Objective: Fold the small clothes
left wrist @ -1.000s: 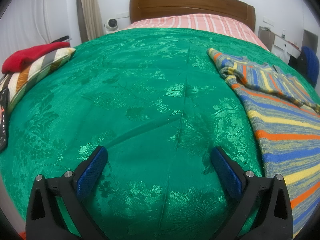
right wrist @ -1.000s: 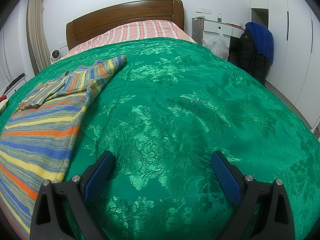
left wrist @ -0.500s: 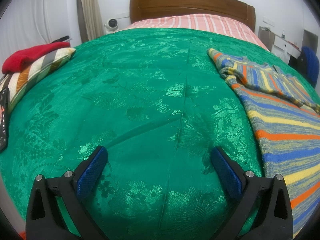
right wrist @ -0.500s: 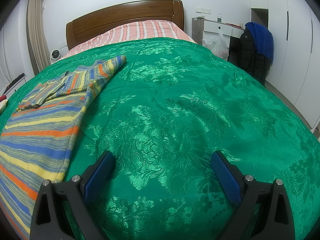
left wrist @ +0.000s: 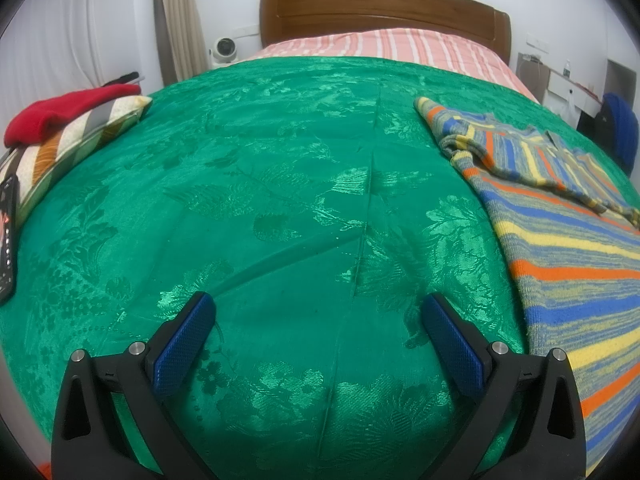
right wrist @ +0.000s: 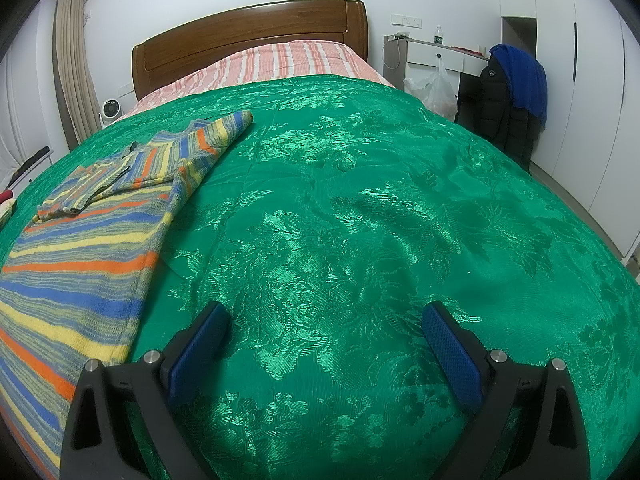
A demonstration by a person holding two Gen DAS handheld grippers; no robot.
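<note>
Left wrist view: the left gripper (left wrist: 316, 312) is held low over the glossy green brocade bedspread (left wrist: 280, 200), pointing toward the curved brown wooden headboard (left wrist: 384, 12) at 12 o'clock. Its two black fingers (left wrist: 182, 342) with blue textured pads are spread wide and hold nothing. One striped knit sweater in blue, yellow, orange and grey (left wrist: 560, 240) lies flat on the bedspread from 1 to 4 o'clock, a sleeve folded across its chest. At 9 to 10 o'clock sit one striped cushion (left wrist: 76, 140) and one red fleecy garment (left wrist: 64, 110) on top of it.

Right wrist view: the right gripper (right wrist: 324, 316) is held the same way, low and level, fingers (right wrist: 452, 350) wide apart and empty above the woven leaf pattern of the bedspread (right wrist: 380, 220). The sweater (right wrist: 92, 232) lies from 8 to 11 o'clock, its hem edge just beside the left finger. A pink striped sheet (right wrist: 276, 64) shows below the headboard (right wrist: 248, 32). At 2 o'clock one black jacket (right wrist: 500, 108) hangs with a blue cloth (right wrist: 524, 76) over it.
</note>
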